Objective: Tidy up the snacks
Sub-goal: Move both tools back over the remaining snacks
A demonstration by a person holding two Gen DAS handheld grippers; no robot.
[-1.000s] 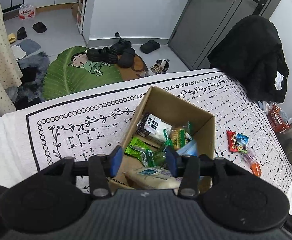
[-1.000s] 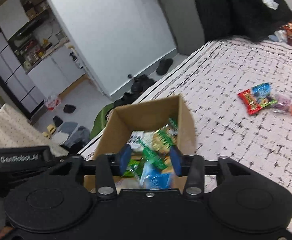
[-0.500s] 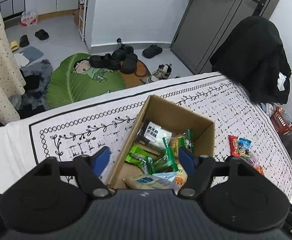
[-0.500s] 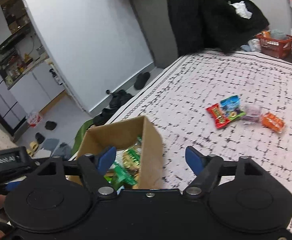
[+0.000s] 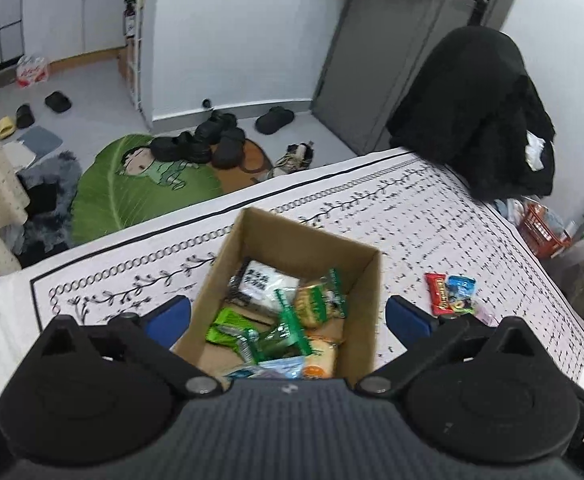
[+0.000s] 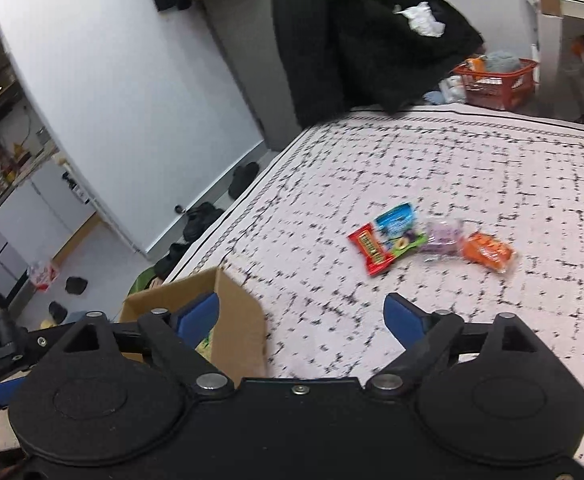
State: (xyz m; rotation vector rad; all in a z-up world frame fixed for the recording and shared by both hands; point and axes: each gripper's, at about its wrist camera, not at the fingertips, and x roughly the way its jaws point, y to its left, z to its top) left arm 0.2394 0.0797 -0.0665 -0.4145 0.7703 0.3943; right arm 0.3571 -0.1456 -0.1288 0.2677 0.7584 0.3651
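A brown cardboard box (image 5: 356,264) stands on the patterned tablecloth and holds several snack packets in green, white and yellow. My left gripper (image 5: 287,316) hangs over the box's near end, its jaws opening wide, with nothing pressed between the pads. In the right wrist view the box (image 6: 235,312) is at lower left. My right gripper (image 6: 302,318) is over the cloth beside it, its jaws opening and empty. Ahead of it lie a red packet (image 6: 370,249), a blue-green packet (image 6: 398,226), a pale purple packet (image 6: 444,236) and an orange packet (image 6: 488,252).
The same loose packets (image 5: 450,294) lie right of the box in the left wrist view. A chair draped in black clothes (image 5: 476,112) stands at the table's far corner. An orange basket (image 6: 496,80) sits beyond the table. Shoes and a green leaf mat (image 5: 139,184) are on the floor.
Both grippers' jaws have spread from narrow to wide. The left gripper has drawn back from the box. The right gripper has swung right, from over the box toward the loose packets.
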